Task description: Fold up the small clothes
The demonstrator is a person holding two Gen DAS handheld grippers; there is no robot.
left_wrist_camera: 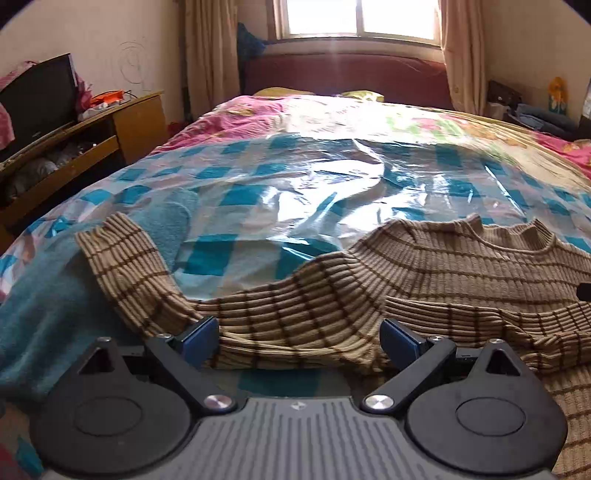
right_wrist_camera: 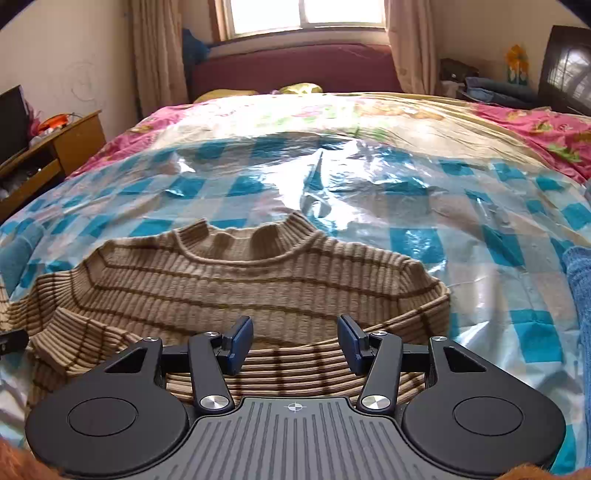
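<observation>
Sweater (right_wrist_camera: 236,284) lies flat on plastic sheet (right_wrist_camera: 369,192) covering bed, one sleeve (right_wrist_camera: 303,365) folded across body. Your left gripper (left_wrist_camera: 299,339) gapes over other sleeve; right gripper (right_wrist_camera: 295,339) parted, pads clear of fabric.

Both wrist views low over the bed (left_wrist_camera: 258,122), facing the window (left_wrist_camera: 358,16), sharing the sweater (right_wrist_camera: 258,280)

Lower in both frames lies a tan ribbed sweater (right_wrist_camera: 236,284) with thin brown stripes. Under it, mid-frame, a glossy sheet (right_wrist_camera: 369,192) checked blue and white. Farther up, a pink floral blanket (right_wrist_camera: 535,129). At left, a teal towel (left_wrist_camera: 48,314). The pads (right_wrist_camera: 240,345) are dark blue.
</observation>
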